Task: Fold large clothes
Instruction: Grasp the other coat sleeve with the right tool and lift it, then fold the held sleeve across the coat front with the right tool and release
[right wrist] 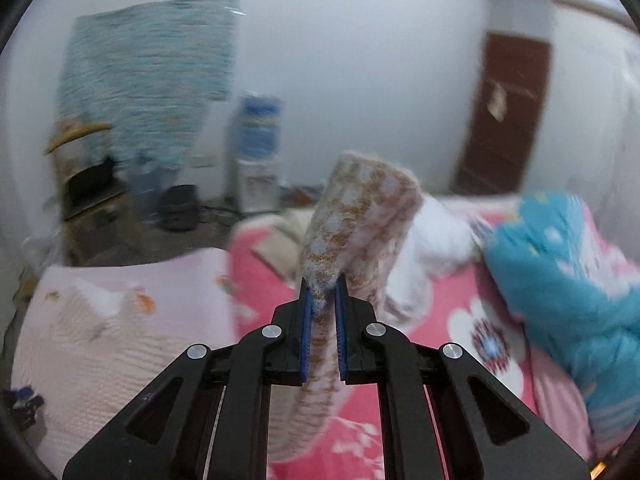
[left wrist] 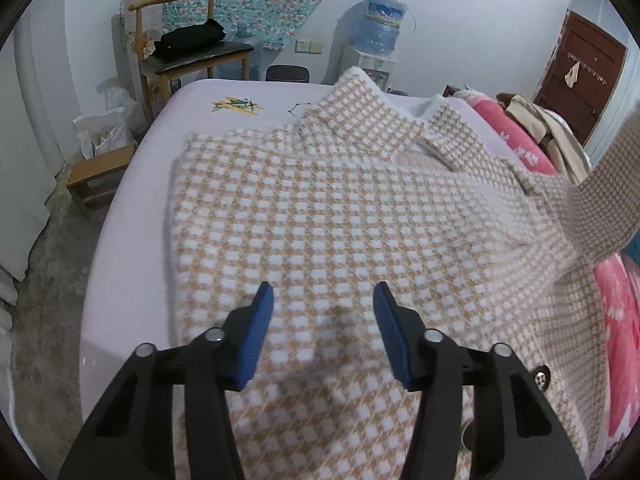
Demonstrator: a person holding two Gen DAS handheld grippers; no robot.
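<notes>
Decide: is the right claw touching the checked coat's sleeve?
Touching. The right wrist view shows the right claw shut on the coat's sleeve, pads pressing the fabric.

White walls, a wooden chair [left wrist: 188, 52], a water dispenser [left wrist: 378, 36] and a brown door [left wrist: 580, 76].

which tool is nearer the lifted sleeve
Right. The right tool is shut on the sleeve; the left tool hovers open over the coat's body, apart from it.

Dim, even light; right view motion-blurred.
</notes>
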